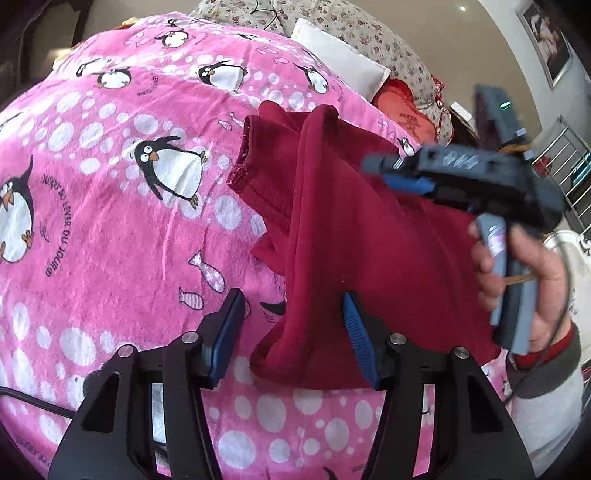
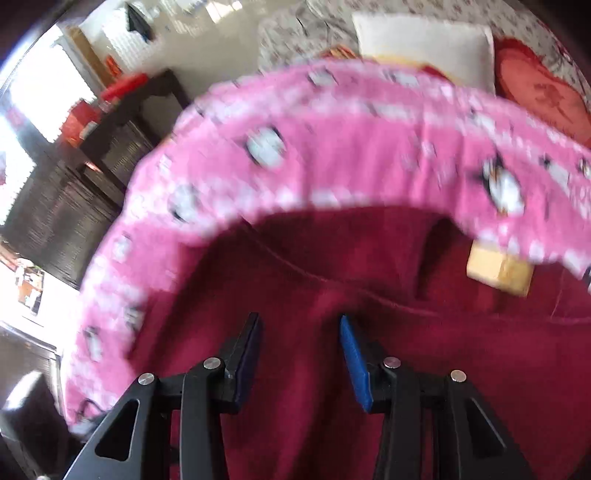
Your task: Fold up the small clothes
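A dark red garment (image 1: 369, 240) lies folded and rumpled on a pink penguin blanket (image 1: 110, 184). My left gripper (image 1: 291, 332) is open at the garment's near corner. That corner lies between the jaws against the right blue pad (image 1: 356, 339), and the left pad (image 1: 229, 332) stands clear over the blanket. A hand (image 1: 535, 288) holds my right gripper (image 1: 388, 173), blurred, above the garment's far right part. In the right wrist view, that gripper (image 2: 299, 354) is open over the red cloth (image 2: 369, 295), with nothing pinched between its fingers.
A white pillow (image 1: 340, 59), a red cushion (image 1: 402, 103) and floral bedding (image 1: 369, 33) lie beyond the blanket. A metal rail (image 1: 569, 173) stands at the right. A dark cabinet (image 2: 92, 177) stands left of the bed. A yellowish tag (image 2: 498, 269) shows on the garment.
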Action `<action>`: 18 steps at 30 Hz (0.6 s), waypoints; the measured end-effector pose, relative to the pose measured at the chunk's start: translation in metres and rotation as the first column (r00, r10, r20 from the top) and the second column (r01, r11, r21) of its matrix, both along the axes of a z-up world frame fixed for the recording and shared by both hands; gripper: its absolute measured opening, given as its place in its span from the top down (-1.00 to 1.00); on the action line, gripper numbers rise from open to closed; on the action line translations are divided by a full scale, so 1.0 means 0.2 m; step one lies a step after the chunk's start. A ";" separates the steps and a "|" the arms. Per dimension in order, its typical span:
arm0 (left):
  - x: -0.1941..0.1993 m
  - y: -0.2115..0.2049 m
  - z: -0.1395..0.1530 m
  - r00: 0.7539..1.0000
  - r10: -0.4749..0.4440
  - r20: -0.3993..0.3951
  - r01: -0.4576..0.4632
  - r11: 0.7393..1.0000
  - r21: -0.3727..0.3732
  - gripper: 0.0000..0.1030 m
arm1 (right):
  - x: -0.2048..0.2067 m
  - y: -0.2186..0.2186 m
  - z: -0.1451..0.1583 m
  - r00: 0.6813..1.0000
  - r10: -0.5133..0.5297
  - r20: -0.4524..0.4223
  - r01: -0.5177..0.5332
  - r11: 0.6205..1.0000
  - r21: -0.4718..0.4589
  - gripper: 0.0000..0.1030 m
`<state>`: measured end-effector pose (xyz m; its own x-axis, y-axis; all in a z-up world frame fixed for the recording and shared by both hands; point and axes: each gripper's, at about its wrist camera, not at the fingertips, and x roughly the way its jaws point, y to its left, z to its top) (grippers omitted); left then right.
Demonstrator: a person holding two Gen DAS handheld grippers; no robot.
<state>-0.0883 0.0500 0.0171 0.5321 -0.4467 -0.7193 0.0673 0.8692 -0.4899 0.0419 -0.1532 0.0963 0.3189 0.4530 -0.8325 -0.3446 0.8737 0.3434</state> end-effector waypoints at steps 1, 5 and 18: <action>0.00 0.01 0.00 1.000 0.001 0.002 -0.001 1.000 -0.008 -0.10 | -0.01 0.02 0.05 1.000 0.004 0.016 -0.005 0.999 0.035 0.04; -0.02 0.03 -0.02 1.000 0.018 0.016 -0.017 0.999 -0.050 -0.14 | 0.01 0.16 0.10 1.000 0.017 -0.025 -0.015 0.996 0.086 -0.20; -0.04 0.08 -0.05 0.999 0.026 0.018 -0.024 0.993 -0.112 -0.16 | 0.15 0.60 -0.12 0.995 0.060 -0.081 -0.071 0.987 -0.142 -0.27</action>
<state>-0.0972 0.0665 0.0070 0.5573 -0.5102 -0.6551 0.0562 0.8103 -0.5833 0.0722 -0.0340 0.0731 0.2255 0.3443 -0.9114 -0.3804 0.8923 0.2430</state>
